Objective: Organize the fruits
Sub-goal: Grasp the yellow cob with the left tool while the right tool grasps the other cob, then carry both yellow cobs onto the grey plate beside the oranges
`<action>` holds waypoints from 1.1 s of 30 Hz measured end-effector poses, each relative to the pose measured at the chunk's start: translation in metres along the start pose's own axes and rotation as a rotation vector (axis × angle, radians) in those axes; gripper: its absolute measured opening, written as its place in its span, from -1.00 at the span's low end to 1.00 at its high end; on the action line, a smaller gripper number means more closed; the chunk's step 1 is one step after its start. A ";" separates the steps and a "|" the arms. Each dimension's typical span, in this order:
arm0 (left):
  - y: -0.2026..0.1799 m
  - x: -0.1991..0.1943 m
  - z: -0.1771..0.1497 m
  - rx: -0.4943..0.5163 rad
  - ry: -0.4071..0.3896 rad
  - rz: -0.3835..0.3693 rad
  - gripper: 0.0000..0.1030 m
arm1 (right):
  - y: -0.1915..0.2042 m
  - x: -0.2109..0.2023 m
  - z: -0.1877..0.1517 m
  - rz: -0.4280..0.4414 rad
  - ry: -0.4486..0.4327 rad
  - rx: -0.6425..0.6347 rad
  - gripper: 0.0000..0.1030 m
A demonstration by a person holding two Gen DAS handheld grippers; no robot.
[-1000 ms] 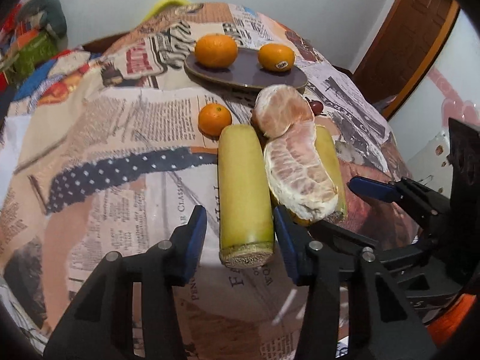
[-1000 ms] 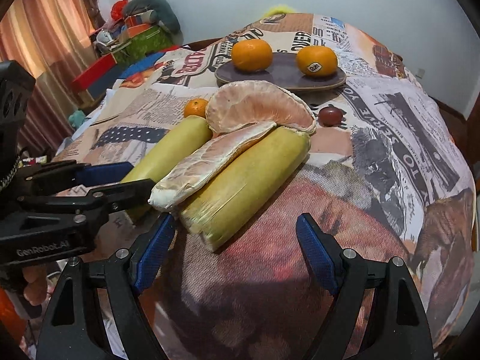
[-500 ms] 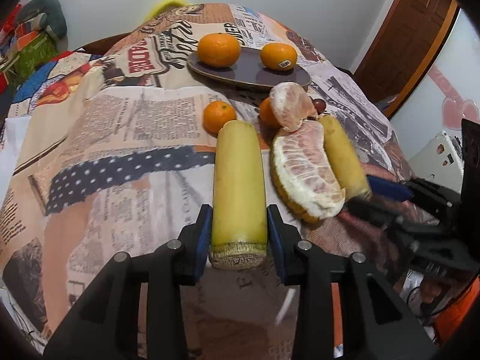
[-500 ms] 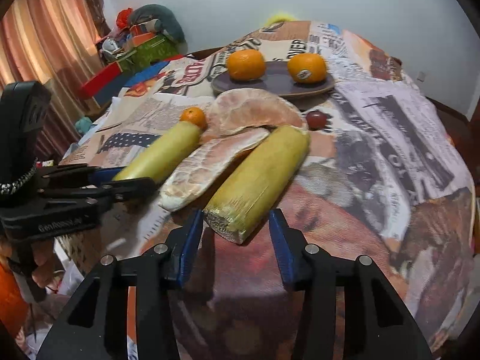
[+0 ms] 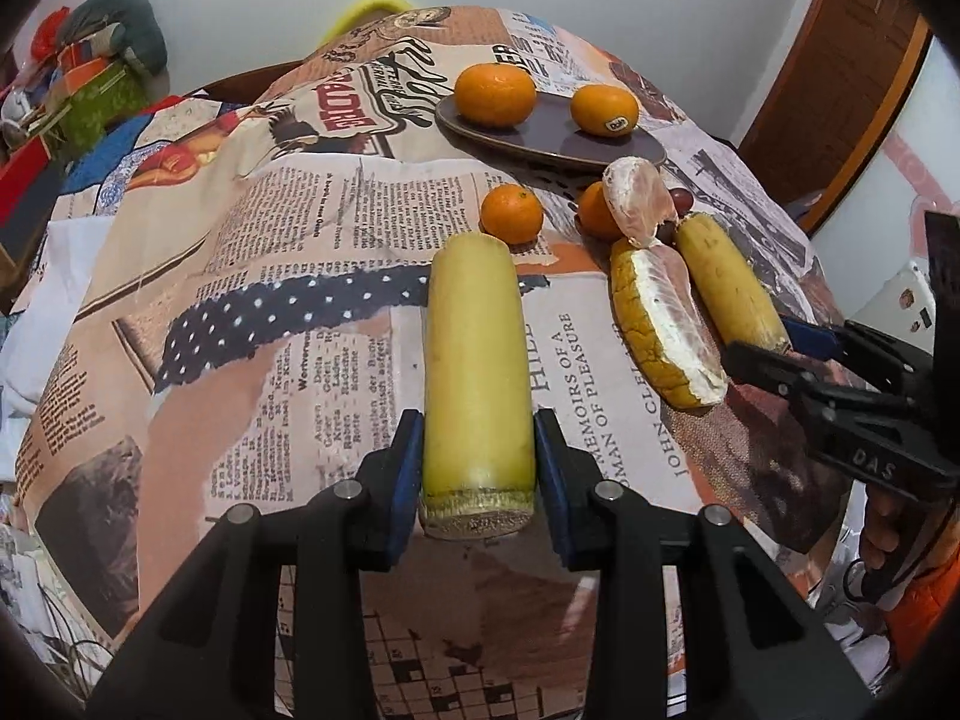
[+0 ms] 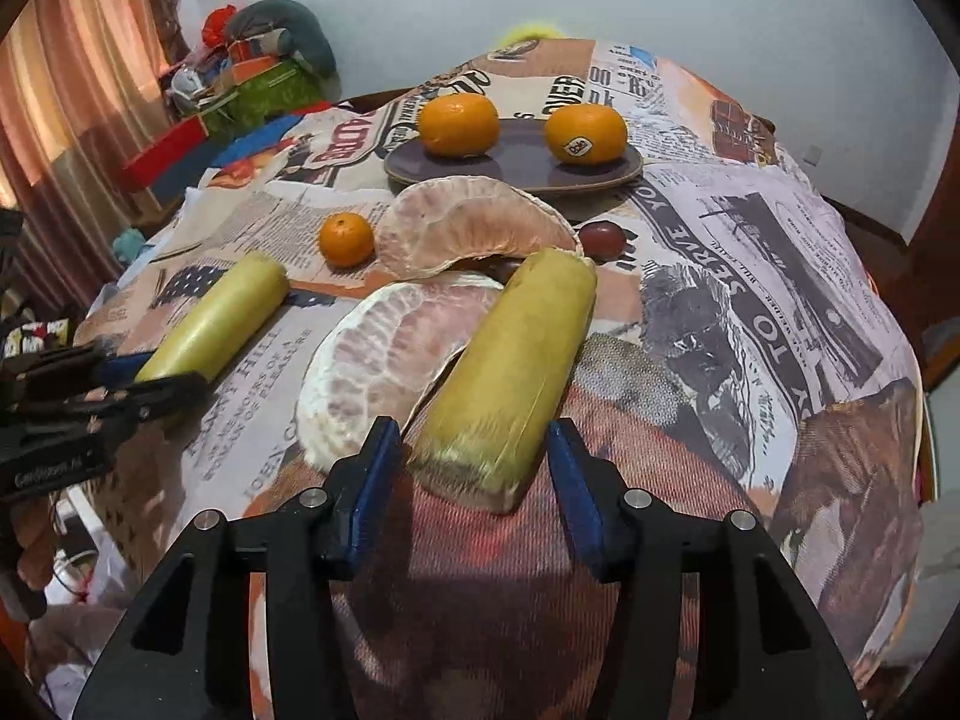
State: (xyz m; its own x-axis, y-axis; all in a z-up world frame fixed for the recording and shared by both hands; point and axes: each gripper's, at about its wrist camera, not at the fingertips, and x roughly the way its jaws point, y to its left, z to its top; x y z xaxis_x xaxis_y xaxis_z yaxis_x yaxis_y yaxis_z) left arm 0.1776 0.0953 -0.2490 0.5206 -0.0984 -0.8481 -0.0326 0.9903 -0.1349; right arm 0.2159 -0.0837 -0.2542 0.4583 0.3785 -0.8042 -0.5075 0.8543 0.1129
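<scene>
Both pairs of fingers have just been closing since the earlier frames, each around the cut end of a yellow stalk, and the two stalks now lie well apart where they lay side by side.

We hold the left gripper (image 5: 477, 468) with its blue fingers (image 5: 407, 468) narrow and pressed on the left stalk (image 5: 477, 360). The right gripper (image 6: 474, 474) brackets the right stalk (image 6: 516, 372); the right-hand finger (image 6: 570, 486) meets the stalk, while the left-hand one stands just off it, so we cannot tell whether the grip is firm.

Taking the peeled pomelo half (image 6: 384, 354) as landmark: the right stalk touches it on its right, the left stalk lies well to its left on the desk (image 6: 750, 312), which is covered in newsprint-pattern cloth. Just behind it rests a pomelo segment (image 6: 474, 228). A small mandarin (image 6: 346, 239) sits behind and to its left, a dark red fruit (image 6: 603, 239) behind and to its right. Farther behind, a dark plate (image 6: 522, 171) carries two oranges (image 6: 459, 123), one bearing a sticker.
</scene>
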 end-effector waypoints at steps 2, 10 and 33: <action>-0.001 0.002 0.002 0.005 0.005 0.002 -0.30 | -0.006 -0.001 -0.001 0.014 -0.001 0.010 -0.17; 0.001 0.008 0.013 0.004 0.013 -0.011 -0.30 | -0.036 -0.025 -0.018 0.025 0.010 0.029 -0.32; 0.004 0.030 0.046 0.002 0.012 -0.024 -0.29 | -0.037 0.013 0.025 0.057 0.045 -0.014 -0.31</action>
State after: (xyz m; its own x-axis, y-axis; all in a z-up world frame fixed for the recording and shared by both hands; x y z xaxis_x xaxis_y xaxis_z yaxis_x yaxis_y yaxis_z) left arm 0.2324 0.1003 -0.2517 0.5106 -0.1229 -0.8510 -0.0183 0.9880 -0.1537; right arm 0.2588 -0.1016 -0.2539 0.3954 0.4100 -0.8220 -0.5424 0.8264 0.1513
